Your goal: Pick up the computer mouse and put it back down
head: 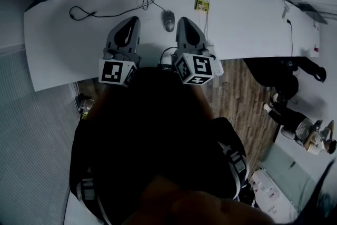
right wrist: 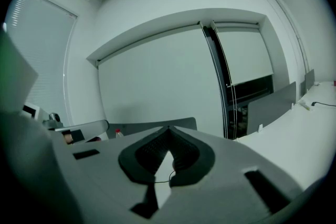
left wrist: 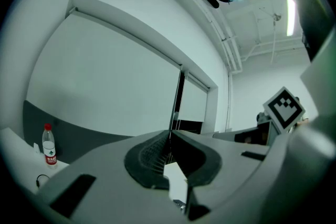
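head view, mouse [head: 168, 20]: lying flat on the desk [head: 247, 23] at upper centre of the frame, cable [head: 105, 13] trailing off to the upper left.
head view, left gripper [head: 135, 20]: hovering just left of the mouse, nose pointing at the top of the frame, not touching the mouse.
head view, right gripper [head: 182, 20]: hovering just right of the mouse, also apart from it.
left gripper view, jaws: pressing together, nothing sitting between the pads. The camera is looking level at the wall and the mouse is not showing. A bottle [left wrist: 49, 144] is standing at lower left.
right gripper view, jaws: pressing together tip to tip, holding nothing. A strip of desk is showing below the tips, but no mouse.
progress: nothing is being carried and the mouse is resting on the desk. I'm reading this as either before the pick or after the put-down. These pictures aren't settling which.
left to do: if the pick is pending, one gripper is going to need to spread its jaws, drop to the mouse, pinch, lift and set it down.
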A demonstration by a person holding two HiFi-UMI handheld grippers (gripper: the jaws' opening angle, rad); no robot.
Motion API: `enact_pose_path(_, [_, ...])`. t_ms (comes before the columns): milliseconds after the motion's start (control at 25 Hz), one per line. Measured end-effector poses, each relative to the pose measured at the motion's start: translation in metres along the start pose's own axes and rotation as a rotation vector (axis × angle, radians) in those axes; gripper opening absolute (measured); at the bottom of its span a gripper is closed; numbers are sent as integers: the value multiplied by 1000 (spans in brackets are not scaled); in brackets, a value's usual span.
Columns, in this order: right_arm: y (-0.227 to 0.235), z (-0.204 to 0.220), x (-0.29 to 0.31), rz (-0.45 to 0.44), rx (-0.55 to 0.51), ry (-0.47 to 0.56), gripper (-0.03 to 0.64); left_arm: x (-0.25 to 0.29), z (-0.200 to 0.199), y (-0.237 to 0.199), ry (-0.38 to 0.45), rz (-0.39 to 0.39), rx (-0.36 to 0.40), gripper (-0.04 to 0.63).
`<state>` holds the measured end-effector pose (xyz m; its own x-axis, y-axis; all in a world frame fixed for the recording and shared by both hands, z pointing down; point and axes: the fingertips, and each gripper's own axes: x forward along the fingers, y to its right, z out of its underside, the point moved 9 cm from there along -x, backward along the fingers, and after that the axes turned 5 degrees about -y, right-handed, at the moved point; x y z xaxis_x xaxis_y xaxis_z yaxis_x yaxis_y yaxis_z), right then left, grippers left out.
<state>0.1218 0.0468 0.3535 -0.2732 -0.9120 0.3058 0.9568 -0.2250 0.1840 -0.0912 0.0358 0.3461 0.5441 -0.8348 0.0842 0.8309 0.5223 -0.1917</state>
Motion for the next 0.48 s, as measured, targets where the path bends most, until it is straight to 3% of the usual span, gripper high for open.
enact_pose_path(480, [-2, 0, -8, -6, -1, 7, 0, -5, 2, 5, -18, 9, -3, 8])
